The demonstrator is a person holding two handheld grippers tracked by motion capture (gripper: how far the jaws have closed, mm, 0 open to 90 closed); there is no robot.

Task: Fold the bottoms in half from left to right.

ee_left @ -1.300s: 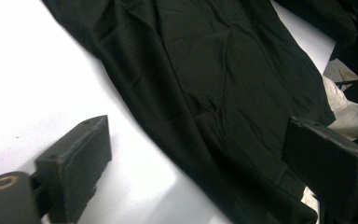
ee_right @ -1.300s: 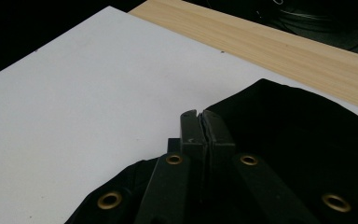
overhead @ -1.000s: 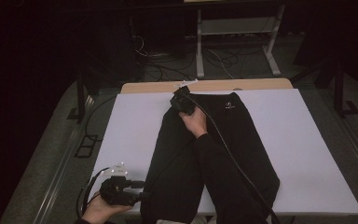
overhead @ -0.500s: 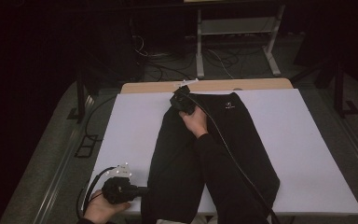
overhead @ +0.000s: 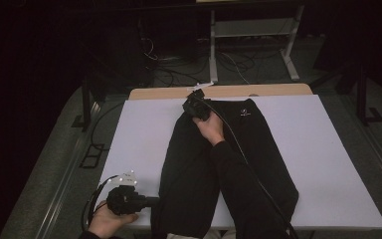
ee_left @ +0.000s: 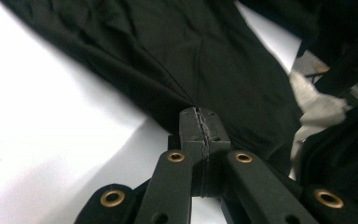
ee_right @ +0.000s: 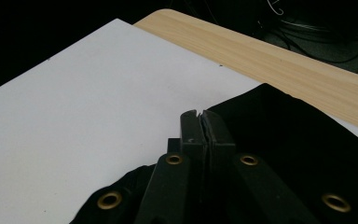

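I have a pair of black trousers (overhead: pixel 214 169) spread flat on the white table cover (overhead: pixel 328 164), roughly at the table's middle. Their long axis runs from the far edge to the near edge: the waistband lies at the far edge, just short of the bare wooden strip (overhead: pixel 278 90), and the two legs point back toward me, reaching the near edge and fanning slightly apart.

My left gripper (overhead: pixel 151 201) sits at the near edge toward the near left corner, lying level and pointing across at the hem of the left leg. In the left gripper view its jaws have just been closing and now stand pressed together, with the edge of the black cloth pinched between them (ee_left: pixel 200 116).

My right gripper (overhead: pixel 191 102) is at the far edge, on the left corner of the waistband. In the right gripper view its jaws are pressed together on the cloth's edge (ee_right: pixel 200 116).

Against the frame a second ago, the left gripper was open at the hem and is now clamped on it; the right one has kept its grip, and the trousers lie as they did.
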